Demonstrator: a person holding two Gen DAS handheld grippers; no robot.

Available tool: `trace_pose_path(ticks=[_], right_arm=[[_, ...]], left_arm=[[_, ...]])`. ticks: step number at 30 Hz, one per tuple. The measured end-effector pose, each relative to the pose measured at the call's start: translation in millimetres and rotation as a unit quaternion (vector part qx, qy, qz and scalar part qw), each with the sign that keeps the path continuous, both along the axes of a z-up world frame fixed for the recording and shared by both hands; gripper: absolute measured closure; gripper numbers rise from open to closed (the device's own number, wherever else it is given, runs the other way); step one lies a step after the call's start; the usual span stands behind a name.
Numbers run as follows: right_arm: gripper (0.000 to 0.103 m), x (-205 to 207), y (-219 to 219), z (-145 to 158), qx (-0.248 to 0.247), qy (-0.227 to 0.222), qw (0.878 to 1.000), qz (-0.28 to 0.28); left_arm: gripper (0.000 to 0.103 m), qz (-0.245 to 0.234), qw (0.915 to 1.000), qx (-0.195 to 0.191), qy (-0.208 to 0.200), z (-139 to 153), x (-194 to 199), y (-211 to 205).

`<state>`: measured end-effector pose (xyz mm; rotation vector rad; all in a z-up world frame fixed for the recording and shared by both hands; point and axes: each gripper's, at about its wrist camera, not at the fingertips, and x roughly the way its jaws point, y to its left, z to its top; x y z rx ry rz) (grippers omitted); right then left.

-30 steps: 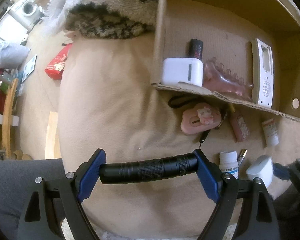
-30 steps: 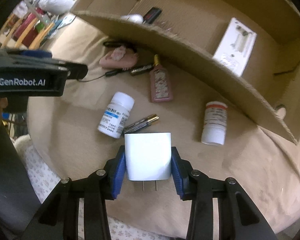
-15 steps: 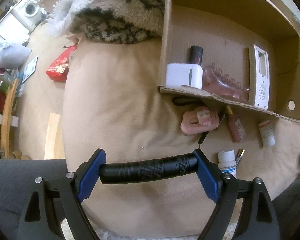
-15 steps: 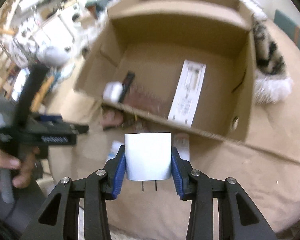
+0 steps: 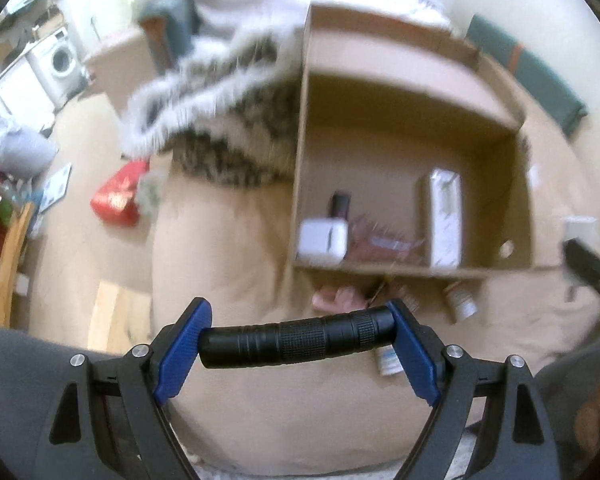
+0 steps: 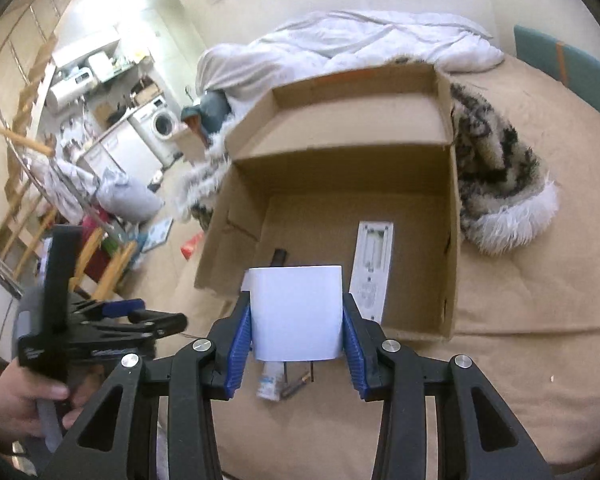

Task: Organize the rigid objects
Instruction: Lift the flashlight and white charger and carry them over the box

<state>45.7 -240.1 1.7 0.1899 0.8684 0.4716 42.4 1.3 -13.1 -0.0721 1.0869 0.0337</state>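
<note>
My left gripper is shut on a black flashlight, held crosswise by its two ends between the blue pads. My right gripper is shut on a white plug adapter, prongs toward the camera. Both hang above the tan bed in front of an open cardboard box. Inside the box lie a white remote, a dark cylinder, a white charger and a pink item. The left gripper also shows in the right wrist view, held by a hand.
On the bed before the box lie a pink case, a white pill bottle, another white bottle and a battery. A furry patterned blanket and a white duvet lie behind. A red packet is on the floor.
Both grippers have risen and tilted up, so the box sits lower and farther in each view and the room behind appears. Each keeps its grip.
</note>
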Motion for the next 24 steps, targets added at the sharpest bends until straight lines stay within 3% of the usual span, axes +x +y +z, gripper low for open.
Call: trace_pose_path(ticks=[6, 12, 19, 24], right_arm=[[0.06, 10.1, -5.8, 21.4, 0.003, -0.015, 1.0, -0.006], [0.06, 25.8, -3.6, 44.3, -0.002, -0.038, 0.999, -0.007], [0.06, 44.7, 0.5, 56.4, -0.014, -0.052, 0.999, -0.007], [0.06, 64.0, -2.3, 38.6, -0.011, -0.029, 0.999, -0.016]], left_arm=[[0.017, 0.004, 0.9973, 0.0, -0.073, 62.9, 7.3, -1.9], [0.017, 0.014, 0.9944, 0.01, -0.105, 91.7, 29.0, -8.3], [0.017, 0.022, 0.9921, 0.02, -0.122, 99.4, 62.4, -18.0], [0.017, 0.01, 0.9936, 0.034, -0.107, 77.5, 87.2, -30.8]])
